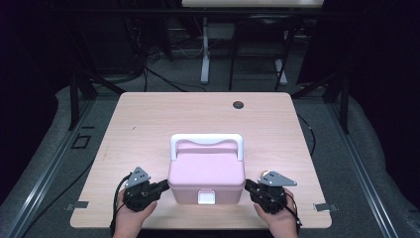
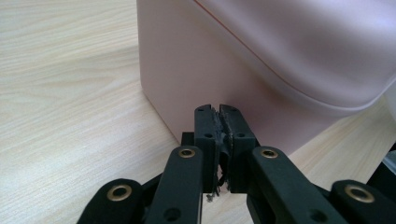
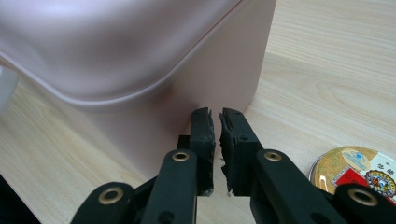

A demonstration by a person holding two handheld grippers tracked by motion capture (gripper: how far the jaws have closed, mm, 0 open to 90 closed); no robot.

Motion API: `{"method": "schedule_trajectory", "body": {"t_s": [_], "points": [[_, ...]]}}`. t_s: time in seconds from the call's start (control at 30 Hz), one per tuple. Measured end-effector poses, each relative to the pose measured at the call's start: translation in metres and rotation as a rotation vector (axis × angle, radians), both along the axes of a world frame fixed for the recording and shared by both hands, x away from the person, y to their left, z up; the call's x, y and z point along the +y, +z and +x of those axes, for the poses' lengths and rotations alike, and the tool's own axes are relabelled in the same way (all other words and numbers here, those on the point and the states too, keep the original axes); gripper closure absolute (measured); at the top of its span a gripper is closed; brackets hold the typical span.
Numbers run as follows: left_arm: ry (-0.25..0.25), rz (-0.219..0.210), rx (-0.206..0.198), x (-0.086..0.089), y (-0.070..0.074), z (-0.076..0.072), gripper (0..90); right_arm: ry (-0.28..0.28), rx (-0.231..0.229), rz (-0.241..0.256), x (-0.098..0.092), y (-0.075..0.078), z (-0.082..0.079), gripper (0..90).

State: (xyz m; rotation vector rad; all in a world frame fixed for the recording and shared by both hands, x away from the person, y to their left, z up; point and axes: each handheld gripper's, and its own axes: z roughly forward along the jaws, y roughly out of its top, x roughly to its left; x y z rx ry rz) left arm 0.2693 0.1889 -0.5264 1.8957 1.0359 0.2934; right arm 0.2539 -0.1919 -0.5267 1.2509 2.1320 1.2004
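A pink lidded box point(image 1: 207, 173) with a white handle point(image 1: 206, 141) and a white front latch point(image 1: 206, 197) stands near the table's front edge. My left gripper point(image 1: 166, 186) is shut with nothing between its jaws, its tips touching or nearly touching the box's left wall point(image 2: 196, 79). At the box's right side my right gripper point(image 1: 247, 185) is shut too, holding nothing, its tips against the right wall point(image 3: 219, 88). In the gripper views the left gripper point(image 2: 219, 112) and the right gripper point(image 3: 215, 115) each show pads pressed together.
A round gold tin point(image 3: 357, 168) lies on the table beside my right gripper, also seen as a small gold tin point(image 1: 264, 173) behind the hand. A dark round grommet point(image 1: 238, 104) sits near the table's far edge. Bare wood table point(image 1: 148, 124) spreads behind the box.
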Motion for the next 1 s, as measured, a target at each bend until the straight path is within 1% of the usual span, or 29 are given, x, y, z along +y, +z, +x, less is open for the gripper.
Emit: {"method": "schedule_trajectory", "body": {"t_s": [0.13, 0.27, 0.33, 0.47, 0.53, 0.57, 0.6, 0.7, 0.77, 0.9, 0.97, 1.0], "points": [[0.002, -0.006, 0.001, 0.002, 0.0, 0.001, 82.2, 0.001, 0.003, -0.002, -0.001, 0.0, 0.0, 81.1], [0.001, -0.02, 0.003, 0.004, 0.0, 0.003, 78.4, 0.007, 0.007, 0.0, -0.002, -0.001, 0.002, 78.7], [0.009, -0.031, 0.003, 0.005, 0.0, 0.003, 75.7, 0.005, 0.005, 0.007, -0.003, -0.001, 0.002, 77.0], [0.01, -0.03, -0.002, 0.007, 0.001, 0.003, 71.6, -0.001, 0.001, 0.005, -0.004, 0.0, 0.002, 71.8], [0.013, -0.026, -0.009, 0.008, 0.001, 0.004, 68.3, -0.002, 0.0, 0.0, -0.005, 0.0, 0.002, 69.7], [0.016, -0.03, -0.01, 0.008, 0.001, 0.004, 66.0, -0.002, -0.003, 0.001, -0.006, 0.0, 0.003, 69.0], [0.017, -0.037, -0.007, 0.009, 0.001, 0.004, 64.5, -0.003, -0.003, 0.004, -0.006, 0.001, 0.003, 68.5], [0.024, -0.038, -0.003, 0.01, 0.0, 0.006, 58.8, -0.003, 0.001, -0.003, -0.008, 0.001, 0.003, 66.4], [0.034, -0.03, -0.003, 0.011, -0.002, 0.006, 55.5, 0.003, 0.008, -0.004, -0.009, 0.001, 0.004, 64.4], [0.045, -0.019, -0.001, 0.015, -0.002, 0.008, 52.5, 0.009, 0.015, -0.022, -0.009, 0.001, 0.005, 59.7], [0.054, -0.035, -0.004, 0.017, -0.001, 0.009, 51.6, 0.008, 0.01, -0.027, -0.01, 0.002, 0.005, 56.2], [0.052, -0.031, -0.001, 0.018, 0.0, 0.009, 51.1, 0.007, 0.009, -0.026, -0.01, 0.003, 0.005, 55.3]]}}
